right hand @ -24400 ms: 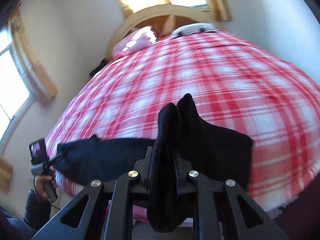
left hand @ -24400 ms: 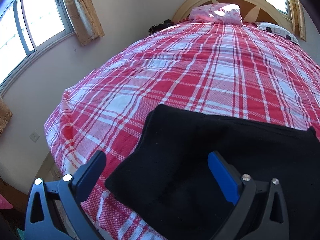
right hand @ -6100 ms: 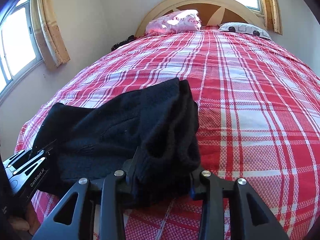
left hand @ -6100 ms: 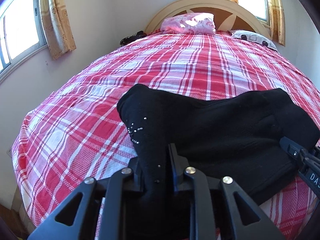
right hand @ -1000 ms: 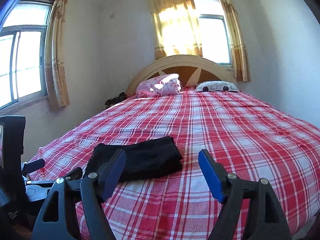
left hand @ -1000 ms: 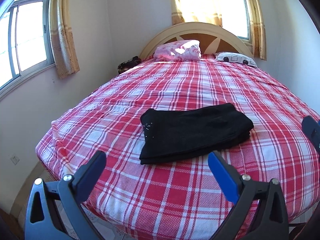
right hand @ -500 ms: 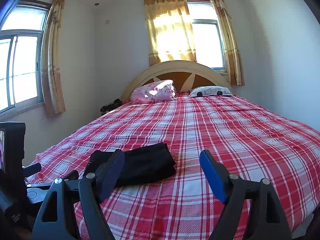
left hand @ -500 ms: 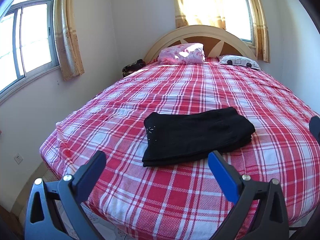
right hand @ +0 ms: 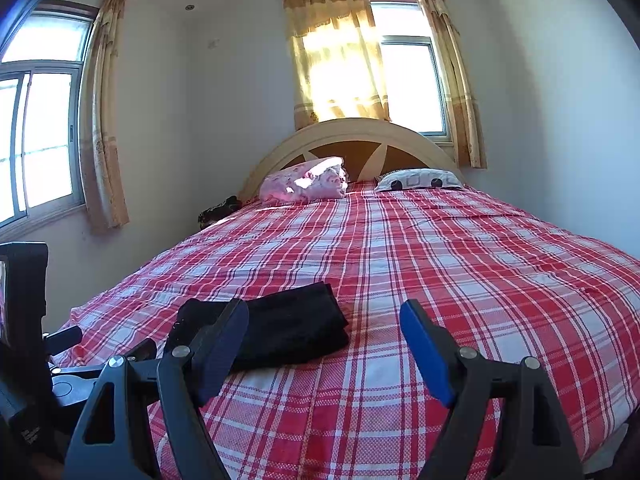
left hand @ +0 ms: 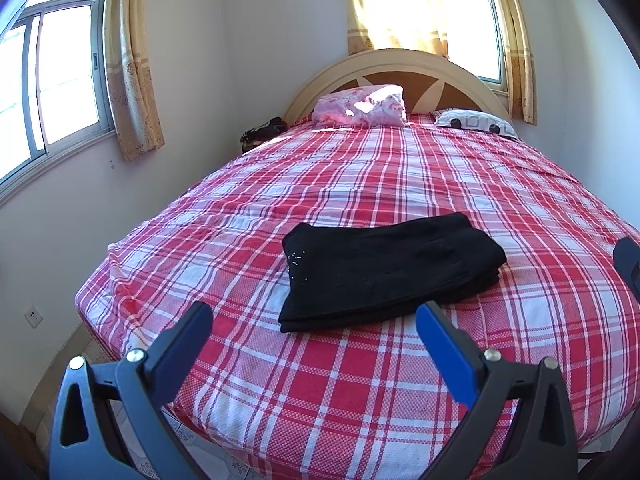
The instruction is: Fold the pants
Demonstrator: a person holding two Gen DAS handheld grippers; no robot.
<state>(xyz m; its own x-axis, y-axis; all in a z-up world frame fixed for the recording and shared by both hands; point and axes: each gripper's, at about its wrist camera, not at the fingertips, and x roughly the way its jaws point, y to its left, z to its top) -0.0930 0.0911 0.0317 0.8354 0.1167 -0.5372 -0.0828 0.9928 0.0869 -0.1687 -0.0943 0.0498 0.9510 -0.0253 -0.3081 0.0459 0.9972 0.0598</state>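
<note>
The black pants [left hand: 384, 268] lie folded into a flat rectangle near the foot of the red plaid bed [left hand: 360, 392]; small silver studs dot their left end. My left gripper [left hand: 316, 320] hangs open in front of them, apart from the cloth, nothing between its blue pads. In the right wrist view the folded pants [right hand: 292, 328] sit left of centre, partly behind the left finger. My right gripper [right hand: 324, 316] is open and empty, held back above the bed's near edge. One right gripper fingertip [left hand: 628, 258] shows at the left wrist view's right edge.
A pink pillow [left hand: 360, 110] and a white patterned pillow [left hand: 474, 123] rest against the arched headboard [left hand: 400, 68]. A dark bundle [left hand: 262, 132] lies at the bed's far left corner. Curtained windows stand behind and to the left. The left gripper's body [right hand: 24, 340] fills the right view's left edge.
Both views have tilted up slightly over the last second, so the pants and bed sit lower in the frames. Both grippers stay open and the pants lie unmoved.
</note>
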